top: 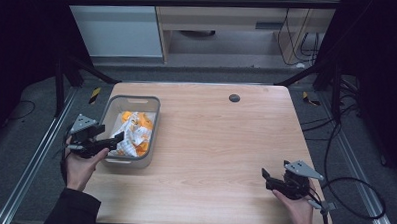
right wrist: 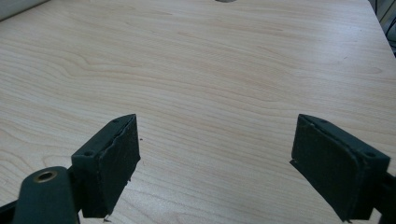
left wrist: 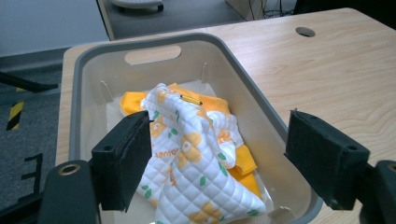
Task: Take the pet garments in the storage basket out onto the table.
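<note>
**Soft cloths in the bin, both grippers wide open**

Pale wood covers the whole table [top: 210, 142], and dark floor with cables lies around it.

Nearest to the person, at the front right of the table, the right gripper [top: 265, 175] rests low over bare wood. In the right gripper view its two black jaws stand far apart and nothing is between them, only wood grain.

At the front left, the left gripper [top: 116, 138] points into a grey plastic bin [left wrist: 254, 100] that stands near the left edge of the table. Its jaws are also spread wide and they hold nothing. In the left gripper view, one jaw is just beside the white quilted cloth [left wrist: 187, 163]; I cannot tell if it touches it.

This cloth has a print of orange flowers and green leaves. It lies crumpled in the bin, raised in a peak near the middle, on top of an orange cloth [left wrist: 243, 161] that shows at the sides and behind.

I judge that the quilted cloth is light, soft and padded, not slippery and not fragile. It will bend and hang down when lifted, and it may drag the orange cloth with it. A good place to take hold seems the raised fold at the peak, where the jaws can close on a thick ridge without pressing on the bin wall.

Farther away, a small dark hole [top: 234, 98] sits in the table near its far edge.
</note>
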{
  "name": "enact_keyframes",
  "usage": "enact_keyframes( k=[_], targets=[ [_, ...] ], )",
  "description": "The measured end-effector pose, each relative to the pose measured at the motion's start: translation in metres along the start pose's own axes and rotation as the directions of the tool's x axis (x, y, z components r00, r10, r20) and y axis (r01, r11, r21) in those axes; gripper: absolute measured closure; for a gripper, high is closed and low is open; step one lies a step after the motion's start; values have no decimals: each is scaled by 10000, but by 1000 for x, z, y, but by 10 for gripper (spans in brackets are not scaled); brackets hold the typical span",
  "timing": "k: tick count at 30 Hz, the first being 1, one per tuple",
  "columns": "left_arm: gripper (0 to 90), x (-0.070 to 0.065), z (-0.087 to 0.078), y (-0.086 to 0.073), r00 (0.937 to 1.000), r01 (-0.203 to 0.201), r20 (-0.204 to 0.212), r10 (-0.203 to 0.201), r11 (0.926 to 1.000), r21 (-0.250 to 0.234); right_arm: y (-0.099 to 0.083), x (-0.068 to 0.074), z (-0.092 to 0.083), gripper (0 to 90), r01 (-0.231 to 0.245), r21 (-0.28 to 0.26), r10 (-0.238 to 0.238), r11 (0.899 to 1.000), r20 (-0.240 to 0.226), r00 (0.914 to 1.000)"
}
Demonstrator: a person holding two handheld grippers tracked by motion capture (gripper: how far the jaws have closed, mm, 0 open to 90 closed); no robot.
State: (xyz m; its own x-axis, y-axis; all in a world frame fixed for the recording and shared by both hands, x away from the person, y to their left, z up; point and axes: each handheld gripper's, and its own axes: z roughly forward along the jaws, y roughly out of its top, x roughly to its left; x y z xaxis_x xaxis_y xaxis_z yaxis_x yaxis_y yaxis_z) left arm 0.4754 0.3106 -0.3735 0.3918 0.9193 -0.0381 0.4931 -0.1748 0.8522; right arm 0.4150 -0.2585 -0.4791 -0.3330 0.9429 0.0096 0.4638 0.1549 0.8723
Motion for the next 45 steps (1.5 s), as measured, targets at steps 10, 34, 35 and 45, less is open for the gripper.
enact_keyframes(
  k=[10,34,35,45],
  targets=[
    [215,0,28,8,9999,-70,85,63,9972,741,0,0,1,157,-12,95,13,10000,-93,10000],
    [231,10,60,15,9995,-259,-105,290,9739,2256,-1,1,3,171,131,336,-123,9993,-215,9997],
    [236,10,62,16,9994,-282,-124,320,9727,2303,-1,1,4,171,157,333,-151,9993,-202,9997],
    [247,14,77,18,9990,-417,-23,443,9558,2911,-2,2,5,187,266,509,-255,9983,-210,9995]
  ],
)
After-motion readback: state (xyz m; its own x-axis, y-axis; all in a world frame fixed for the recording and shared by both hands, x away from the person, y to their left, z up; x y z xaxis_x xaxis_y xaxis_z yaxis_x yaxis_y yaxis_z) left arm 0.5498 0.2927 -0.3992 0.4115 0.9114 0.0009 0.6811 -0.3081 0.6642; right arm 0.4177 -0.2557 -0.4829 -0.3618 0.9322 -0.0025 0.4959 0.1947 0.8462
